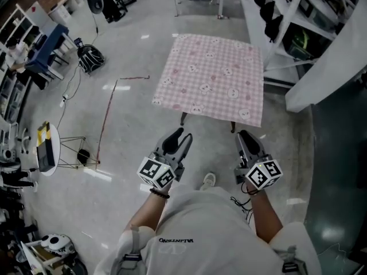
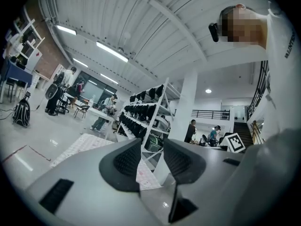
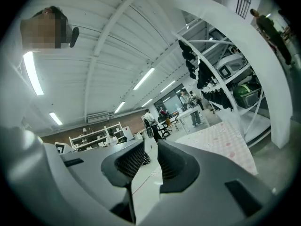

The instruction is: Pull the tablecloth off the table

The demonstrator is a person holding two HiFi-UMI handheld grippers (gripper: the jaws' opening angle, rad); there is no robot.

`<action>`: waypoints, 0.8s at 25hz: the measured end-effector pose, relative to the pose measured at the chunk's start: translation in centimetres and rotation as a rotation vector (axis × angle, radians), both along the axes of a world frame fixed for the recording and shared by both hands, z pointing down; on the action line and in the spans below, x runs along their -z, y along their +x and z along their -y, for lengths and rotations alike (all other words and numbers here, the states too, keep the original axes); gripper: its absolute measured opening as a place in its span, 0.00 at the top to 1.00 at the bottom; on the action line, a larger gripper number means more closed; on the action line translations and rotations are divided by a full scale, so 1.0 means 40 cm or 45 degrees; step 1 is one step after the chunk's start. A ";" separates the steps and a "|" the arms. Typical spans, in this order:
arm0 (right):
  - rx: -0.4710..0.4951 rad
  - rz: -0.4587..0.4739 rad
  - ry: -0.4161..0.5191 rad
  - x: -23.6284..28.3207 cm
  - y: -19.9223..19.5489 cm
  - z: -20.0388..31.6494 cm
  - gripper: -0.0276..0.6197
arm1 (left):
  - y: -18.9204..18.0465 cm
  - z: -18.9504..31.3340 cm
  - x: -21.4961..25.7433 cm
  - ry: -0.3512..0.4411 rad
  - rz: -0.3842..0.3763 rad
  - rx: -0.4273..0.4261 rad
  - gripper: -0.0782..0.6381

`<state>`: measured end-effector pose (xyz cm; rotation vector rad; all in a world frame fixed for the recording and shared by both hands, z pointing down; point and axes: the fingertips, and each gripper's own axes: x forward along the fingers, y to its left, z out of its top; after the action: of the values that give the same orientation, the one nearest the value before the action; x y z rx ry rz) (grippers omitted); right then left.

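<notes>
Tablecloth (image 1: 212, 79), pink check with small prints, lies flat over the whole counter (image 1: 183, 119). Only two dark legs show under the near hem. Not yet pulled. It sits at 12 o'clock from the person, with the near hem draping down on the cloth's 6 o'clock side and corners hanging at 7 and 5 o'clock. White shelving (image 1: 287, 16) stands close on the cloth's 3 o'clock side. Floor (image 1: 126, 142) is open from 6 round to 9 o'clock.

Left gripper (image 1: 182, 135) and right gripper (image 1: 246, 135) hover short of the near hem, apart from the cloth, both pointing to 12 o'clock. Left gripper view: jaws released, a gap between the pads, nothing in it. Right gripper view: same, jaws parted, empty.

Step in hand, as I judge it: approach and grab the near hem. To do it well:
- Send one gripper toward each near corner, 7 and 5 o'clock.
- Clamp on the hanging fabric below the counter edge, not on the top.
- Pinch a decent fold so the thin cloth doesn't slip.
- Pull both sides evenly toward 6 o'clock, low and level, into the open floor.

An uneven pull would likely skew the cloth toward the shelving or snag it on a far corner.
</notes>
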<state>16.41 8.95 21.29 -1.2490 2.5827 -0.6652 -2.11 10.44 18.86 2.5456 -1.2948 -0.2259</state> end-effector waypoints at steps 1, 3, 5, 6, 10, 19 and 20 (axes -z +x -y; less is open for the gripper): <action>0.005 0.007 -0.008 -0.005 0.002 0.010 0.81 | 0.005 0.005 -0.007 -0.008 -0.001 -0.001 0.69; 0.021 0.007 -0.018 -0.017 0.004 0.029 0.81 | 0.017 0.016 -0.022 -0.023 0.002 -0.002 0.69; 0.039 -0.001 -0.028 -0.027 0.002 0.047 0.81 | 0.026 0.035 -0.035 -0.036 0.002 -0.003 0.69; 0.047 -0.003 -0.035 -0.033 -0.003 0.054 0.81 | 0.027 0.043 -0.042 -0.043 0.000 -0.006 0.69; 0.062 -0.013 -0.066 -0.051 -0.040 0.067 0.81 | 0.012 0.068 -0.064 -0.076 -0.017 -0.028 0.69; 0.043 0.105 -0.246 -0.138 -0.092 0.171 0.82 | -0.016 0.193 -0.157 -0.219 -0.139 -0.080 0.70; 0.048 0.122 -0.270 -0.152 -0.103 0.181 0.82 | -0.023 0.207 -0.173 -0.248 -0.170 -0.080 0.70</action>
<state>12.28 1.72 27.35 -1.1966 2.5154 -1.0035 -3.03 2.17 25.76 2.3602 -1.1277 -0.2400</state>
